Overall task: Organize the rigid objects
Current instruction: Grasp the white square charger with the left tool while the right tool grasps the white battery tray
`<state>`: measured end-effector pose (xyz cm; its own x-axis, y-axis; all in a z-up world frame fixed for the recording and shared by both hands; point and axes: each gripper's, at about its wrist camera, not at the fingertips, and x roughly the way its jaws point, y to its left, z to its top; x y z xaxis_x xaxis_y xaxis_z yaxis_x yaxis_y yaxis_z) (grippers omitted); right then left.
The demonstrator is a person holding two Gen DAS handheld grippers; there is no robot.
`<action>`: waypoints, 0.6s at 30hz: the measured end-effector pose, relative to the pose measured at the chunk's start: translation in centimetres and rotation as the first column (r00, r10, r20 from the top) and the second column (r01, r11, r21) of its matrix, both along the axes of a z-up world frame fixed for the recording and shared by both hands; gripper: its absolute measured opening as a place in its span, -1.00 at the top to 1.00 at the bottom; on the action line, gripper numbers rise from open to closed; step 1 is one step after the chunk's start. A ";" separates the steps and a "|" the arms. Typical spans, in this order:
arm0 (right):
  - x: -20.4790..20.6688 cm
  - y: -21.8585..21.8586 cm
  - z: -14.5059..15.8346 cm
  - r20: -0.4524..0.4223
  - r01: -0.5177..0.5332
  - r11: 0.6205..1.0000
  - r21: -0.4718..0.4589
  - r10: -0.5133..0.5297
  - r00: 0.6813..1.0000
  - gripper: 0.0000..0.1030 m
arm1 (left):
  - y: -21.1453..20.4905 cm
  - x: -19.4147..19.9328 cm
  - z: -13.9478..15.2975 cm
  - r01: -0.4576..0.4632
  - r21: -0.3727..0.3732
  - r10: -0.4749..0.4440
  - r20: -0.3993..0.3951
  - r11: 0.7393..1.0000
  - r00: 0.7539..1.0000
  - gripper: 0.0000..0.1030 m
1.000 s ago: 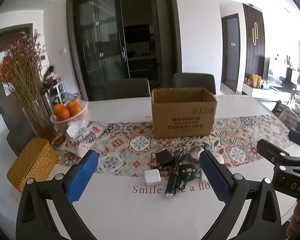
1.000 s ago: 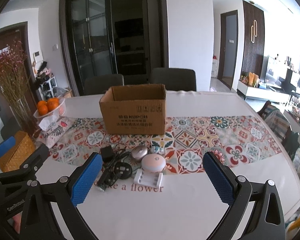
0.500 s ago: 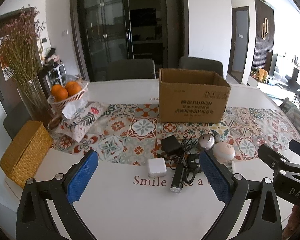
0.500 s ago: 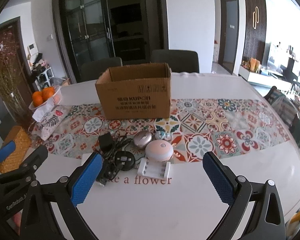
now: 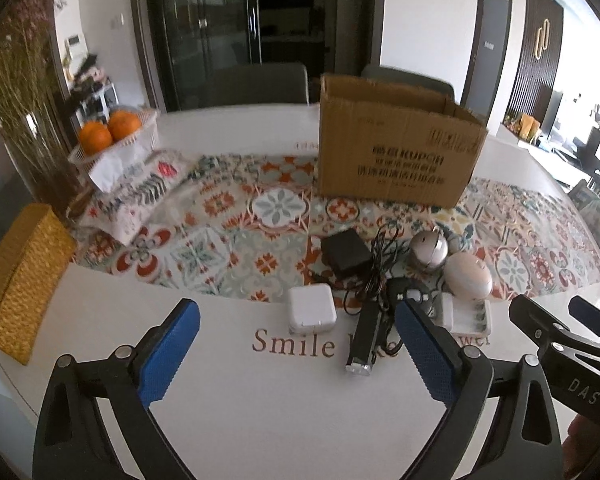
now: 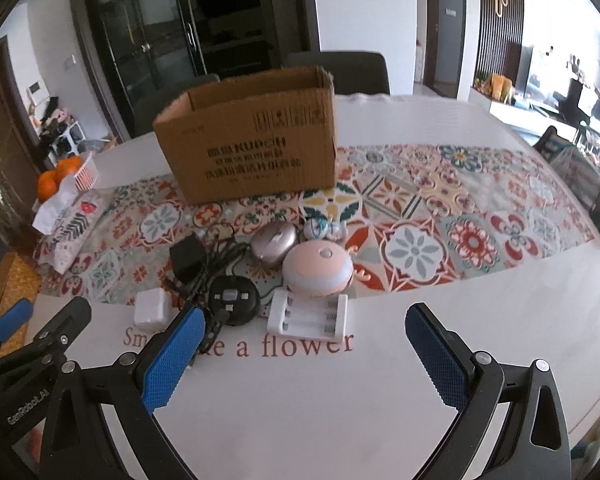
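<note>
A pile of small gadgets lies on the white table in front of an open cardboard box (image 5: 396, 152) (image 6: 252, 148). It holds a white cube charger (image 5: 311, 314) (image 6: 152, 311), a black adapter with cables (image 5: 346, 256) (image 6: 186, 258), a black stick device (image 5: 366, 336), a round black device (image 6: 233, 299), a white battery charger (image 6: 307, 318) (image 5: 466, 318), a pink dome (image 6: 318, 268) (image 5: 468, 276) and a silver oval case (image 6: 274, 242) (image 5: 429, 250). My left gripper (image 5: 296, 344) is open and empty, just short of the white cube. My right gripper (image 6: 300, 346) is open and empty, just short of the battery charger.
A patterned runner (image 5: 228, 216) crosses the table. At the left stand a yellow woven box (image 5: 16, 280), a tissue pack (image 5: 140, 196), a basket of oranges (image 5: 112, 132) and a vase of dried flowers (image 5: 24, 100). Dark chairs stand behind the table.
Both grippers have moved forward and lower toward the pile, so the gadgets and box look larger and nearer. Both stay open.
</note>
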<state>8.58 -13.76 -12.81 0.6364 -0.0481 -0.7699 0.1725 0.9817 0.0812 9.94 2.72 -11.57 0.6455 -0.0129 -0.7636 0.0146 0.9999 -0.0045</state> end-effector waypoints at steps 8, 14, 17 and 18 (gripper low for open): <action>1.9 0.1 -2.9 -0.077 0.025 0.999 0.023 -0.023 0.997 -0.98 | 0.3 2.3 -3.0 -0.002 -0.018 0.000 -0.109 1.000 0.994 -0.90; 3.4 -0.1 -5.0 -0.133 0.050 0.999 0.022 -0.046 0.990 -0.97 | 0.3 3.8 -5.1 0.001 -0.025 -0.005 -0.170 1.000 0.985 -0.88; 4.0 -0.1 -6.1 -0.164 0.059 0.998 0.033 -0.053 0.985 -0.97 | 0.3 4.5 -6.0 -0.001 -0.028 -0.004 -0.197 1.000 0.980 -0.87; 4.1 -0.1 -6.3 -0.170 0.062 0.998 0.034 -0.055 0.984 -0.96 | 0.3 4.7 -6.3 -0.003 -0.028 -0.002 -0.201 1.000 0.980 -0.87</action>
<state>12.68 -13.84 -19.08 0.4940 -0.0494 -0.8681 0.2438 0.9662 0.0838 14.61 3.05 -17.83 0.4787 -0.0355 -0.8772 0.0100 0.9993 -0.0350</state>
